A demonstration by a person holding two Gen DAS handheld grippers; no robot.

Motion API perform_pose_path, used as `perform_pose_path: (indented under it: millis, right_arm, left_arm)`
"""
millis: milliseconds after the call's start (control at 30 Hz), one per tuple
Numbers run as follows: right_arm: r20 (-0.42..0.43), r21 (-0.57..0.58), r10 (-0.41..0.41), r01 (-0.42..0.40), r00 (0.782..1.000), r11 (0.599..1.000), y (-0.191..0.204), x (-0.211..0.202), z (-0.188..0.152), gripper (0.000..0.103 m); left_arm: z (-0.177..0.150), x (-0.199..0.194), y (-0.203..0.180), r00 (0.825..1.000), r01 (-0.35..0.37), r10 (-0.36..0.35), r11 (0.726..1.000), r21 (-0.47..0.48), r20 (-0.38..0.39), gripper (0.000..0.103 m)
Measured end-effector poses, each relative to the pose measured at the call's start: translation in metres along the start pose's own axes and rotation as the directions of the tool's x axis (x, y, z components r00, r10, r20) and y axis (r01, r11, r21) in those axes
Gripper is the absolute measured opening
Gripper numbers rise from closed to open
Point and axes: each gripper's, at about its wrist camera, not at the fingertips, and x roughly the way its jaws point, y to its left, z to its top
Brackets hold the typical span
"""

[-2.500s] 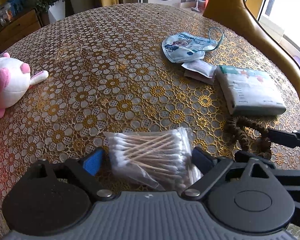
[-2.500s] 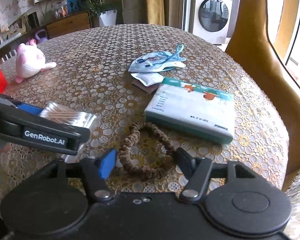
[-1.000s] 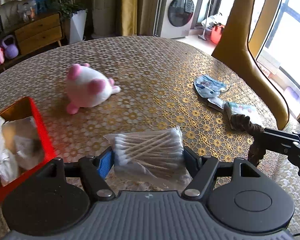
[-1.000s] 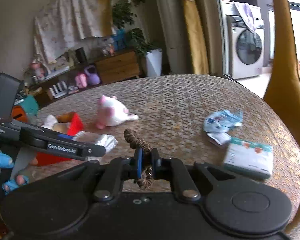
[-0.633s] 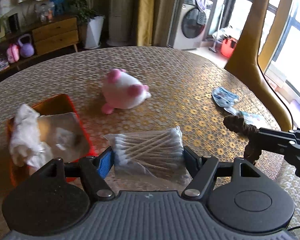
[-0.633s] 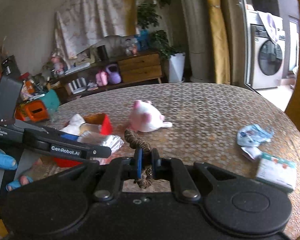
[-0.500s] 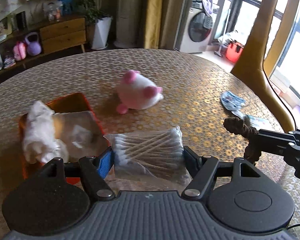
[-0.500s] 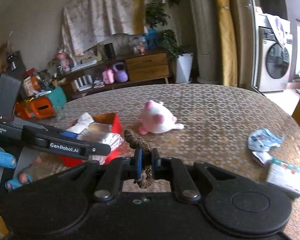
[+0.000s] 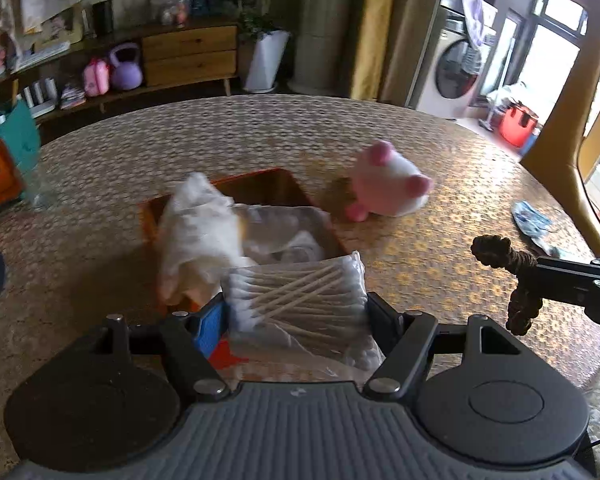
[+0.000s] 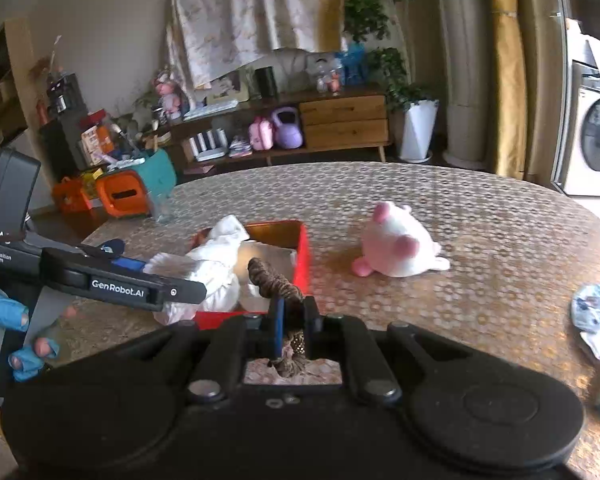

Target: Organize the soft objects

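Luckily the crinkly bag of cotton swabs (image 9: 300,300) squeezed in the left tool (image 9: 296,316) and the squishy hair tie (image 10: 278,286) pinched in the right tool (image 10: 291,326) are light, just before the red box (image 10: 302,256).

Legible text, as I read it from my feeds:

1. "GenRobot.AI": white lettering on the outer side of the left gripper (image 10: 156,280), along its dark finger, seen in my right wrist view.
2. "Data Acquisition System": small white print, three lines, on the dark housing (image 10: 4,216) behind that same finger, at the left edge of the view. Above it I see larger letters starting "DA", cut off by the finger.

I find nothing readable in the left wrist view; print on the distant packets is too small.
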Motion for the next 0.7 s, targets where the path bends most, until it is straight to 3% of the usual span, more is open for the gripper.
perform_pose_path:
  millis: [367,700]
  right_arm:
    - [-0.033,-0.039,0.032,-0.033,0.999,0.999,0.027,0.054,0.021,0.009]
    - [-0.072,-0.055,0.012,-0.016,0.997,0.998,0.030,0.116,0.047,0.009]
  left_arm:
    - [0.026,0.013,0.050,0.997,-0.075,0.076,0.995,-0.065,0.026,0.072]
    - [0.030,0.049,0.055,0.997,-0.073,0.073,0.996,-0.059,-0.013,0.072]
